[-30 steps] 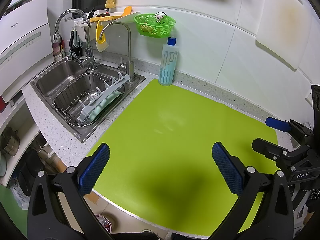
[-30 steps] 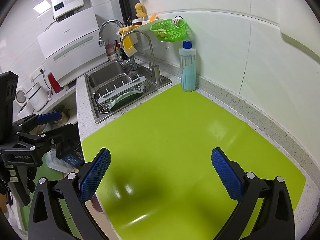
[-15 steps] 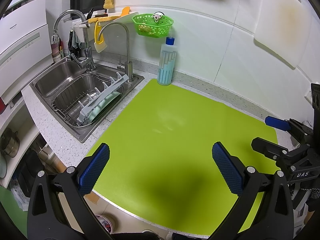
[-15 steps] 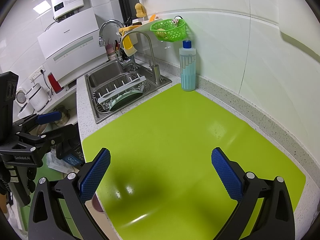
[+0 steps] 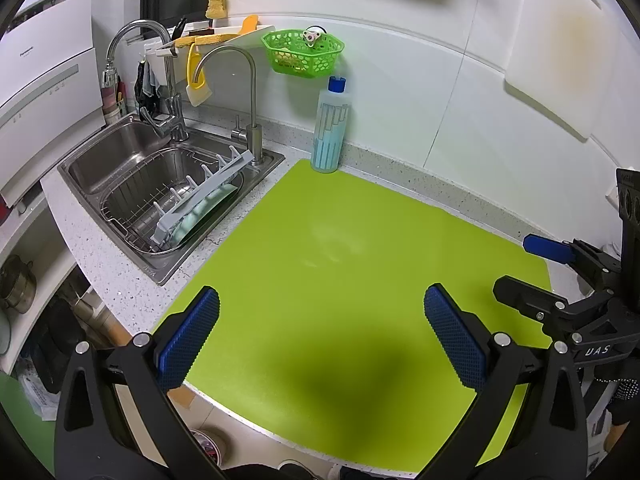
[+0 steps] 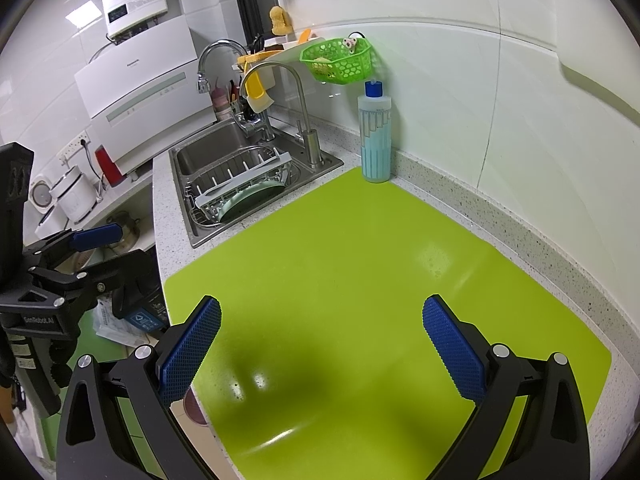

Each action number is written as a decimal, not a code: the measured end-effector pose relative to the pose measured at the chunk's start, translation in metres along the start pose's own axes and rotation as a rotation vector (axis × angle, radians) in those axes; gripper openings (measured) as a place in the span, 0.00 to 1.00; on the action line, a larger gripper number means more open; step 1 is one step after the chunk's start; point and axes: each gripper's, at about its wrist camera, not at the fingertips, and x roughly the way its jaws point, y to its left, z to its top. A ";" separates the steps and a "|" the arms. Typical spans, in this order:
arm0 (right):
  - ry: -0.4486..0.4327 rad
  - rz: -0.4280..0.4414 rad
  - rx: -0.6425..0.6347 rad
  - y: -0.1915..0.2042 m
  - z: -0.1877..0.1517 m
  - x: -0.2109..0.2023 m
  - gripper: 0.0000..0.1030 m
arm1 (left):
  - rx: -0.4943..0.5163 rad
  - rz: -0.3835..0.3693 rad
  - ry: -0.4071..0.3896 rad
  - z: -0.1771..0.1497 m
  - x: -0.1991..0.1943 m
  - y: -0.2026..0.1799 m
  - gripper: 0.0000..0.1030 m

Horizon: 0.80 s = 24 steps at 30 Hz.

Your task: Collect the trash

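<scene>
In the left wrist view, the sink [image 5: 152, 184] fills the upper left of the frame, with a dish rack [image 5: 200, 208] lying in it and two taps [image 5: 224, 80] rising behind; to its right, in the top centre, a green basket [image 5: 303, 56] hangs on the wall above a blue-capped bottle [image 5: 331, 128], which stands at the far corner of the green mat [image 5: 340, 264]; the mat covers the middle of the frame and is bare. At the bottom, the left gripper [image 5: 320, 332] holds its fingers wide apart with nothing between them; at the right edge the right gripper [image 5: 536, 268] shows from the side, and its own view, lower centre [image 6: 320, 332], has its fingers spread just as wide and empty.

No trash lies on the mat or counter in either picture; in the right wrist view, low at the left edge below the counter, there is what may be crumpled paper and a bin [image 6: 132, 316], though it is too cramped to be sure.

The risk I judge from here: with nothing to pick up in sight, a gripper swung left in search could knock the bottle over or catch a tap; the two grippers also hang near each other and could collide.
</scene>
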 end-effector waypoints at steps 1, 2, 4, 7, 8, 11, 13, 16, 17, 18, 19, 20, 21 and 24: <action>0.000 -0.001 0.000 0.000 0.000 0.000 0.94 | 0.000 0.000 0.000 0.000 0.000 0.000 0.97; 0.001 -0.001 0.000 0.000 0.000 0.000 0.94 | 0.002 0.002 0.000 0.000 0.000 0.000 0.97; 0.001 0.000 0.000 0.000 0.000 0.000 0.94 | -0.001 0.003 0.002 0.000 0.001 0.001 0.97; 0.000 0.000 -0.002 0.001 0.000 0.000 0.94 | 0.004 0.008 0.000 0.000 0.001 0.001 0.97; 0.001 0.000 -0.002 0.001 0.000 0.000 0.94 | 0.004 0.009 -0.001 0.000 0.001 0.001 0.97; 0.001 0.002 -0.005 0.001 -0.001 0.001 0.94 | 0.004 0.011 -0.001 0.000 0.001 0.001 0.97; 0.001 0.003 -0.007 0.001 -0.001 0.001 0.94 | 0.005 0.013 -0.001 0.000 0.001 0.001 0.97; 0.001 0.004 -0.007 0.001 0.000 0.001 0.94 | 0.003 0.017 0.002 0.000 0.001 0.002 0.97; 0.001 0.003 -0.007 0.001 0.000 0.001 0.94 | 0.003 0.017 0.002 0.000 0.001 0.002 0.97; 0.001 0.003 -0.007 0.001 0.000 0.001 0.94 | 0.002 0.017 0.003 0.001 0.001 0.001 0.97; 0.002 0.004 -0.007 0.001 0.000 0.001 0.94 | 0.004 0.018 0.003 0.001 0.001 0.001 0.97; 0.001 0.004 -0.007 0.001 0.000 0.001 0.94 | 0.003 0.017 0.003 0.000 0.001 0.001 0.97; 0.001 0.004 -0.007 0.001 0.000 0.002 0.94 | 0.002 0.017 0.002 0.000 0.001 0.001 0.97; 0.001 0.004 -0.007 0.001 0.000 0.001 0.94 | 0.002 0.018 0.004 0.001 0.001 0.002 0.97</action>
